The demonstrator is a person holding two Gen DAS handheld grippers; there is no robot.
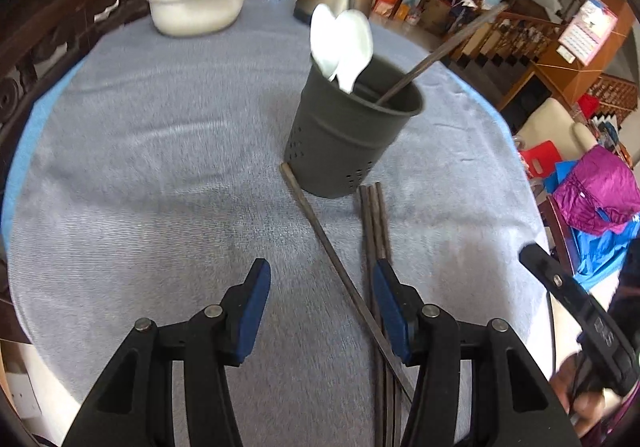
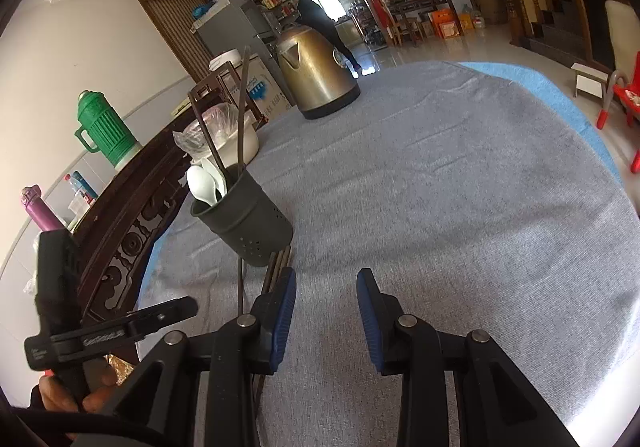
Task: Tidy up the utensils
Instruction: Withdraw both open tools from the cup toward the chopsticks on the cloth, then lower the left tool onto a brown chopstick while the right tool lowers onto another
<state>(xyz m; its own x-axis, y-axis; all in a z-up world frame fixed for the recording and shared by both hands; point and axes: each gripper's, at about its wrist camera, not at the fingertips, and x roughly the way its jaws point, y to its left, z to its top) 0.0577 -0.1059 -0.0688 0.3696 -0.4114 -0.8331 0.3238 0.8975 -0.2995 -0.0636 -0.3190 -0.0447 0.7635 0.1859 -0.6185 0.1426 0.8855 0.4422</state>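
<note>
- The dark brown wooden chopsticks (image 1: 375, 231) lying on the desk ran under the left gripper's right finger and off the bottom edge.
- The two white plastic spoons (image 1: 342, 43) and two upright chopsticks (image 2: 224, 119) had their lower ends hidden inside the dark grey perforated utensil cup (image 1: 344, 135).
- The left wrist view was blurred.

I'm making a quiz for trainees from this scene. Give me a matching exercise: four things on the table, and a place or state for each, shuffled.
Things:
1. white spoons
2. loose chopsticks
3. kettle
4. left tool

States:
A. lying flat on the cloth by the holder's base
B. standing in the dark utensil holder
C. open, nothing between its pads
D. upright at the table's far end

Pairs: 1-B, 2-A, 3-D, 4-C
</note>
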